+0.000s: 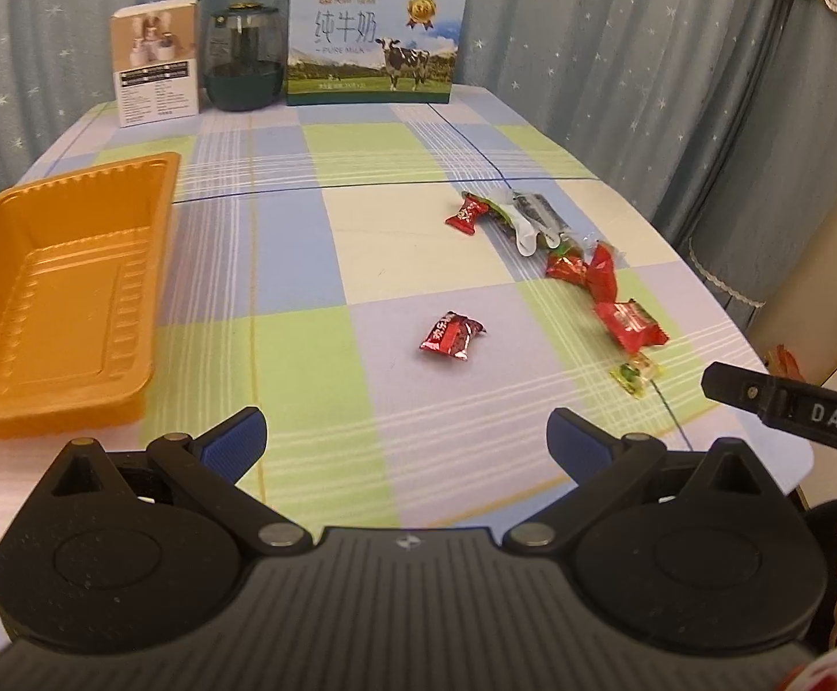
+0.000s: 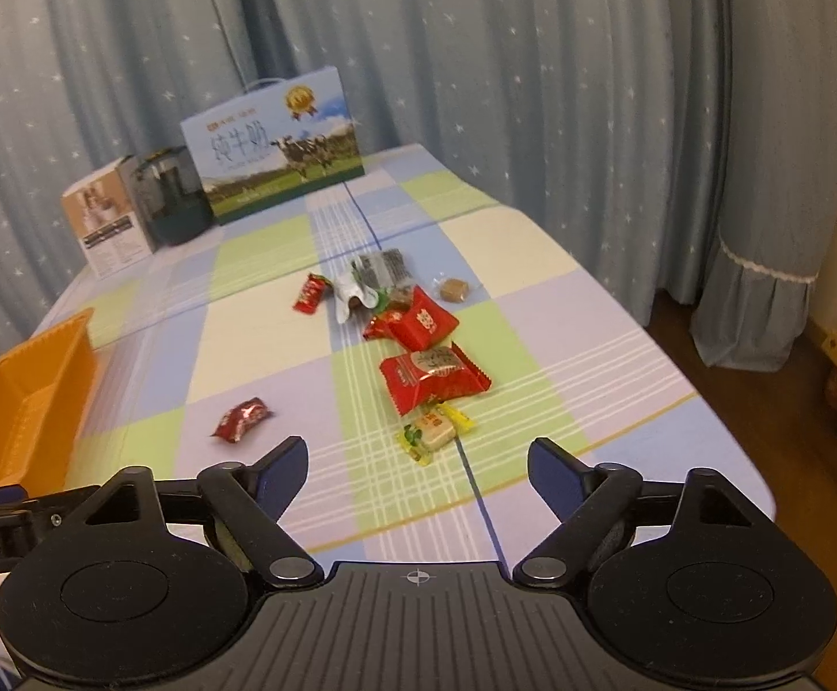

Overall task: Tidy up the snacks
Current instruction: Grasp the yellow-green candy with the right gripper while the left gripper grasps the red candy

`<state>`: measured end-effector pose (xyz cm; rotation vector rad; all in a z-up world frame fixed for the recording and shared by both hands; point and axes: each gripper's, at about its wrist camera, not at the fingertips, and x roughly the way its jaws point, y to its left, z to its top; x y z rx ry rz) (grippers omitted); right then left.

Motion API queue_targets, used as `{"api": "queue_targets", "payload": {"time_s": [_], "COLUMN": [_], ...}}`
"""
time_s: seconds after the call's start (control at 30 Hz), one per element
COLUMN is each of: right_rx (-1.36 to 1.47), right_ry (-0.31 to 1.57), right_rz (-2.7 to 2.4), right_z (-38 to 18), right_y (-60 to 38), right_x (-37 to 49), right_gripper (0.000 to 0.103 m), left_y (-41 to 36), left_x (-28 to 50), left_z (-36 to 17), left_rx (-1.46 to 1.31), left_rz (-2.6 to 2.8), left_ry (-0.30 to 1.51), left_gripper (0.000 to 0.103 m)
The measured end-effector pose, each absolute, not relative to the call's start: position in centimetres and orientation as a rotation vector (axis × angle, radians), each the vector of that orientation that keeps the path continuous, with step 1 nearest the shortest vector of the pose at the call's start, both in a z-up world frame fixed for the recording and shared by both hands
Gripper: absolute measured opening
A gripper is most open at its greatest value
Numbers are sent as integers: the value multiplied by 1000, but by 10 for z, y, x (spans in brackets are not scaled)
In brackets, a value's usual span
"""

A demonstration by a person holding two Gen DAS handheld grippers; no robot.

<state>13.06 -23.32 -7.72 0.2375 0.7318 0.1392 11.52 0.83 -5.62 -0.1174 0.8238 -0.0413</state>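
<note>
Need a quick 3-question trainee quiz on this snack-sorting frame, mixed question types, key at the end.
1. True or false: the orange tray already holds a snack.
2. Multiple choice: which snack lies alone, apart from the line of wrappers? A) small dark red candy B) yellow-green candy C) brown cube in clear wrap
3. Fill in: between the fingertips of the left gripper and of the right gripper there is ____.

Key
1. False: the tray is empty.
2. A: it sits between the tray and the line of wrappers.
3. Nothing: both stand open over the tablecloth.
</note>
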Motion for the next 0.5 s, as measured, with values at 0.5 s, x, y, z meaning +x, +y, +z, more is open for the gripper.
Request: {"api": "queue_targets", "payload": {"time_s": [0.5], "right_rx": [224], "right_ry": [778], "right_rz": [30], "right_z": [-140], "right_y": [-209], "right_x": [196], "right_gripper": [51], "left_y": [22], "left_x": [171], "left_z": [-104], "left_rx": [-151], "left_rz": [-69], "left_ry": [858], "left_gripper": [103]}}
